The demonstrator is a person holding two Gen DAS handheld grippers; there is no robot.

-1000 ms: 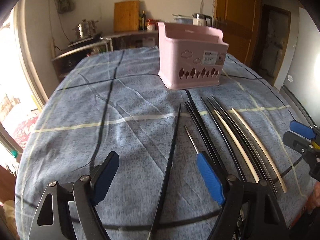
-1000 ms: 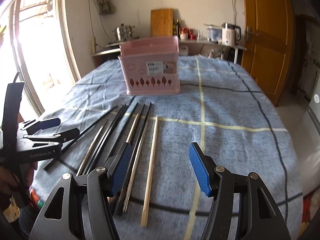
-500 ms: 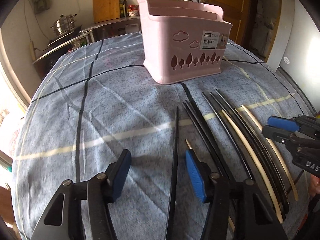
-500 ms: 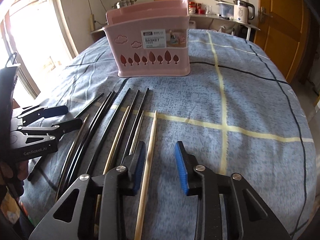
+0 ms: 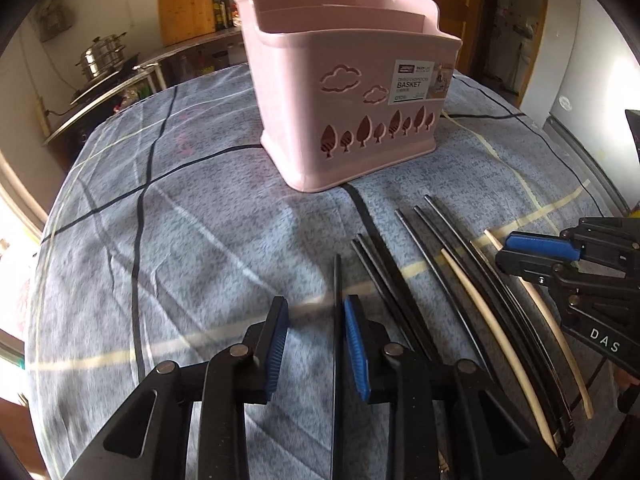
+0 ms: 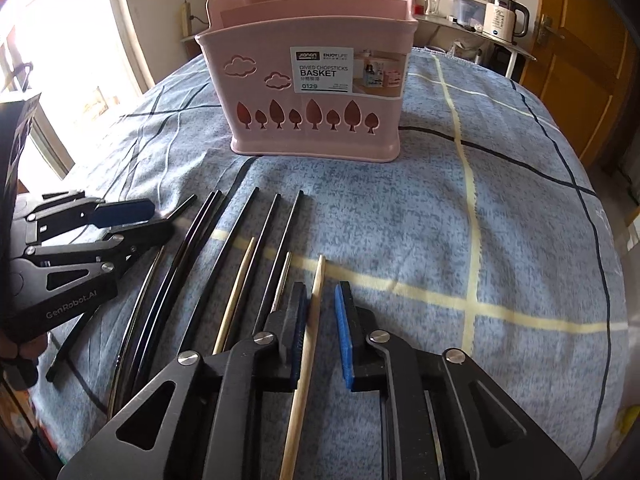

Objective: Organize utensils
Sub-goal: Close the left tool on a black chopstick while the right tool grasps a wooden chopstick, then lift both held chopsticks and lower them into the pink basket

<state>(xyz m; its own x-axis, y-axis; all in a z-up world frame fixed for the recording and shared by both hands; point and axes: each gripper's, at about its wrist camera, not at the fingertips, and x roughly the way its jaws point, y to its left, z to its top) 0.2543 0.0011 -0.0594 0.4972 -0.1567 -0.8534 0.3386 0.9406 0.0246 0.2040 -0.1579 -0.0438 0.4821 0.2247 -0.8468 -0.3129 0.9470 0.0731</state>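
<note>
A pink divided chopsticks basket (image 5: pixel 344 92) (image 6: pixel 316 80) stands upright on the blue cloth. Several black and pale wooden chopsticks lie in a row in front of it. My left gripper (image 5: pixel 316 312) is open, its jaws astride a black chopstick (image 5: pixel 338 288) at the left end of the row. My right gripper (image 6: pixel 320 304) is open, its jaws astride a pale wooden chopstick (image 6: pixel 314 312) at the right end of the row. Neither jaw pair touches its stick. Each gripper shows in the other's view, the right (image 5: pixel 536 252) and the left (image 6: pixel 124 220).
The blue plaid cloth (image 6: pixel 480 220) covers a round table. Behind it are a counter with a steel pot (image 5: pixel 100 56), a wooden cutting board (image 5: pixel 184 8), a kettle (image 6: pixel 504 16), a window at the left and a wooden door (image 6: pixel 580 40) at the right.
Both grippers moved forward and down toward the chopsticks. Both jaw pairs narrowed. The black chopstick now lies between the left jaws, the wooden one between the right jaws.
</note>
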